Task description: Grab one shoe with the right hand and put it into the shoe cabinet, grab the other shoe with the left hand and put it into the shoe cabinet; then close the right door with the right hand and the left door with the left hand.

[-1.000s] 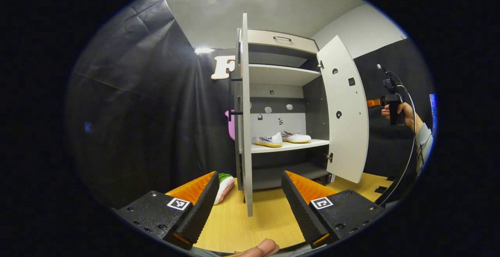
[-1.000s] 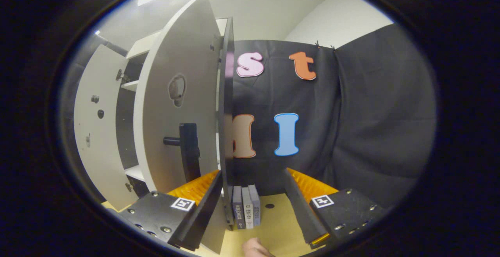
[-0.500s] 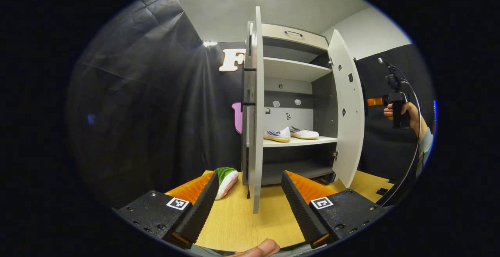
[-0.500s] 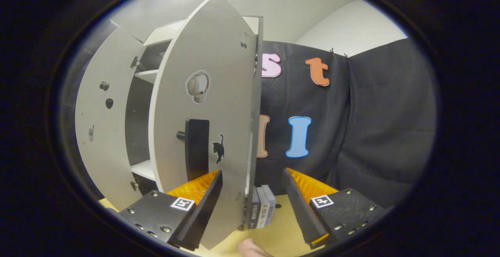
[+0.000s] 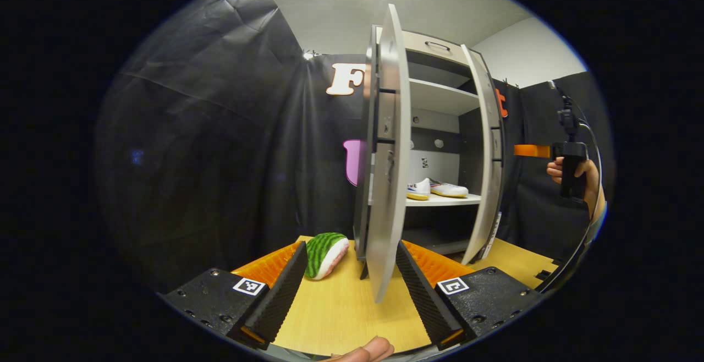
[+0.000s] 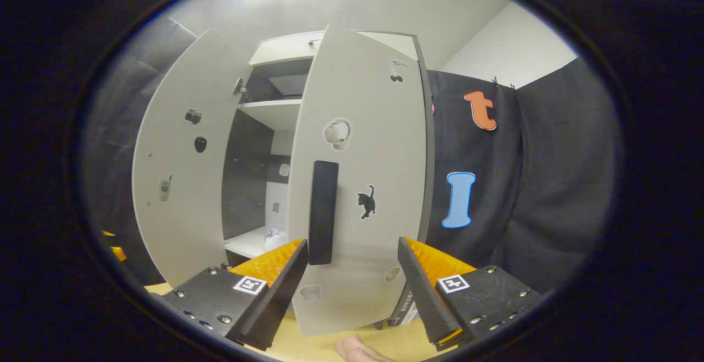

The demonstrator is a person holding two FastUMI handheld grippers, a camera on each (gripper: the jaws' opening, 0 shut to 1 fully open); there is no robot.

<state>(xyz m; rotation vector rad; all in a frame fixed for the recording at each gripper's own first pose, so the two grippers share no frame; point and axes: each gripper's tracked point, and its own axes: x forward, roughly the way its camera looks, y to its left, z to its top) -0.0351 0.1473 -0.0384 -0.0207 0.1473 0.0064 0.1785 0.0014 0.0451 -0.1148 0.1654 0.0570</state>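
Just changed: left door point(image 5: 388, 158) of the shoe cabinet point(image 5: 434, 54), swung further in than a moment ago. Now almost edge-on in the left gripper view, but not shut yet. Same for the right door point(image 6: 357, 158): turned in more than before, now showing its flat front and its dark handle point(image 6: 323, 210) in the right gripper view. Still a gap between the two doors at the front of the cabinet.

Good news for the job: both shoes point(image 5: 423, 188) point(image 5: 448, 188) already inside the cabinet, side by side on the middle shelf point(image 5: 440, 199). Only the door closing left, by the look of it, and both doors partway there.

Left gripper point(image 5: 350, 249): fingers spread wide, pinching nothing, with the bottom of the left door between them in the picture. Right gripper point(image 6: 352, 246): fingers spread wide too, pinching nothing, with the handle just above the gap. Also far off to the right of the cabinet in the left gripper view, a hand point(image 5: 572, 172) holding that gripper.

Hard to tell:
- Touching the doors or just near them? No way to know for either set of fingers.
- Most of the shoes hidden behind the doors; just a tiny white bit point(image 6: 275, 237) through the gap in the right gripper view.
- A green striped thing point(image 5: 326, 247) on the bench point(image 5: 341, 307) left of the cabinet, maybe a toy, not clear.
- Something like small boxes point(image 6: 404, 310) at the foot of the cabinet, mostly hidden by the right door.
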